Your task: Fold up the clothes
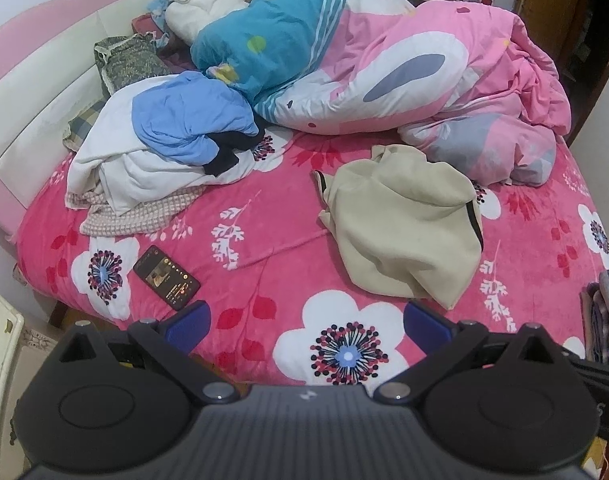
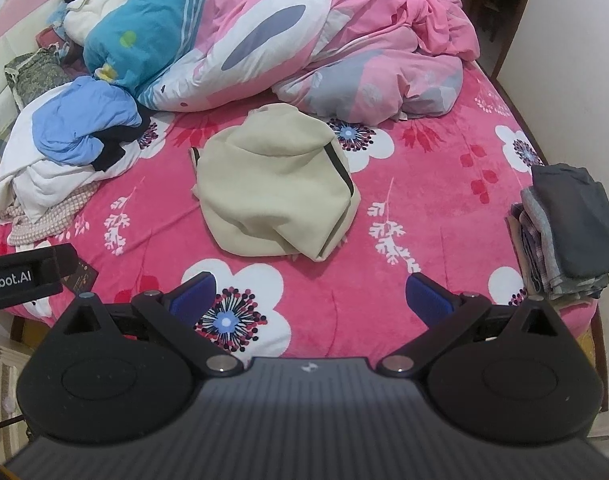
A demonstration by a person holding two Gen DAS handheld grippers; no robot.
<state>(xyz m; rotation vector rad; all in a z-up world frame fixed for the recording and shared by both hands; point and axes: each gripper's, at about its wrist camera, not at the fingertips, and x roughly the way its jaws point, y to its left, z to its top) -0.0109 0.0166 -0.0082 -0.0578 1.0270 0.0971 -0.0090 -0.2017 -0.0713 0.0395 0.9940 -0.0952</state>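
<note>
Your left gripper (image 1: pixel 306 322): fingers spread, empty; beige garment (image 1: pixel 400 220) ahead, phone (image 1: pixel 166 277) just left. Your right gripper (image 2: pixel 310 298): fingers spread, empty; folded stack (image 2: pixel 568 228) far right.

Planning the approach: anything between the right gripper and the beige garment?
Nothing visible. Only bare pink floral blanket lies between the open right gripper and the beige garment. The folded stack sits off to the right.

The left gripper (image 1: pixel 306 326) has a matte black ribbed plastic body, two round black hubs, silver pivot screws and blue finger pads (image 1: pixel 188 322). The right gripper (image 2: pixel 309 295) looks identical, with a small white logo on its ribbed housing.
</note>
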